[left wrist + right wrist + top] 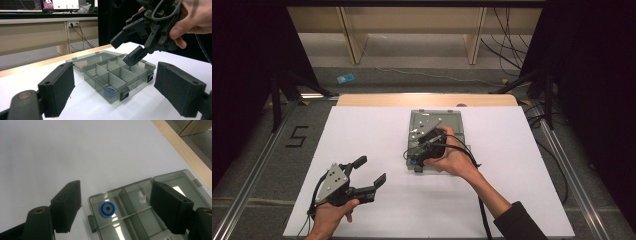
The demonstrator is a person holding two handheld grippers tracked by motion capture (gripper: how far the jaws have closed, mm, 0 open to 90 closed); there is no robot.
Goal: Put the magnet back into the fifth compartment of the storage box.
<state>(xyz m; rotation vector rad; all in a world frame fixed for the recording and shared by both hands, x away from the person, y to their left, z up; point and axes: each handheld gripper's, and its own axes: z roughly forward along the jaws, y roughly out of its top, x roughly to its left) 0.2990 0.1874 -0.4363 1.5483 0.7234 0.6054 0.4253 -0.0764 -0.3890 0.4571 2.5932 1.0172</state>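
Tools are both held wide open and empty: right tool [424, 145] over the clear box [453, 121], left tool [371, 172] at its 8 o'clock; a blue ring [107, 208] is seen inside.

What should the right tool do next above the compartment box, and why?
Probably lift clear of the grey box. The right tool hangs open and empty above it, and the blue ring already lies in a corner compartment. The lid is open behind, perhaps to close next.

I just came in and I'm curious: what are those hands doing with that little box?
A person holds a claw in each hand. The right claw hangs open above the see-through box, whose lid is open. A small blue ring lies in one corner compartment. The left claw waits open, off to the side on the white table.
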